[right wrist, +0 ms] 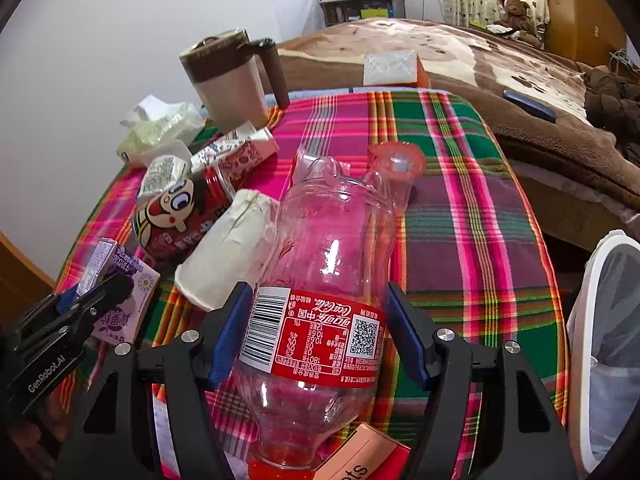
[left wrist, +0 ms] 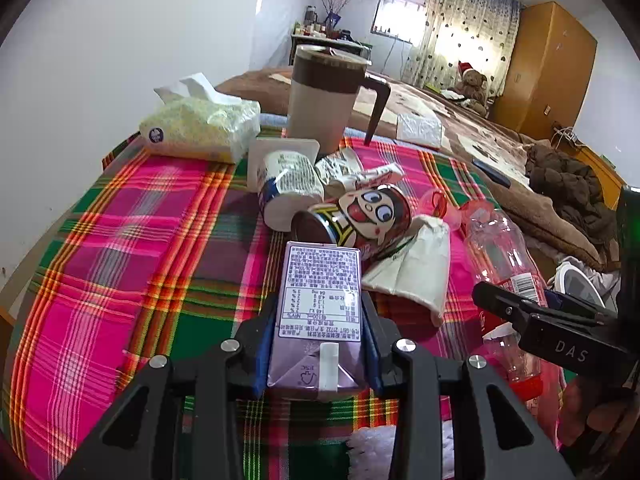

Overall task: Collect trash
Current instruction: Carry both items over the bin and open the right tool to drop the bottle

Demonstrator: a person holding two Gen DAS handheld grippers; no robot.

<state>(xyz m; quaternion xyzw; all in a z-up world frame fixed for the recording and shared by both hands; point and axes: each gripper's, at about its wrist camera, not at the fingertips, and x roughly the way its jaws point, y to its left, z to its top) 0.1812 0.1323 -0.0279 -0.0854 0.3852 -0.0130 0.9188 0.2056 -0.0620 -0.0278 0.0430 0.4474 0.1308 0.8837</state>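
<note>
Between the right gripper (right wrist: 320,332)'s spread blue pads, untouched, Coca-Cola bottle (right wrist: 324,264) points base toward 12 o'clock; left gripper (left wrist: 318,350) pinches purple drink carton (left wrist: 318,300).

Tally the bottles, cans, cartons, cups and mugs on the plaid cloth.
Bottle: 1
Can: 1
Cartons: 2, purple carton, white carton
Cups: 3, paper cup, yogurt cup, red cup
Mug: 1
Total: 8
</note>
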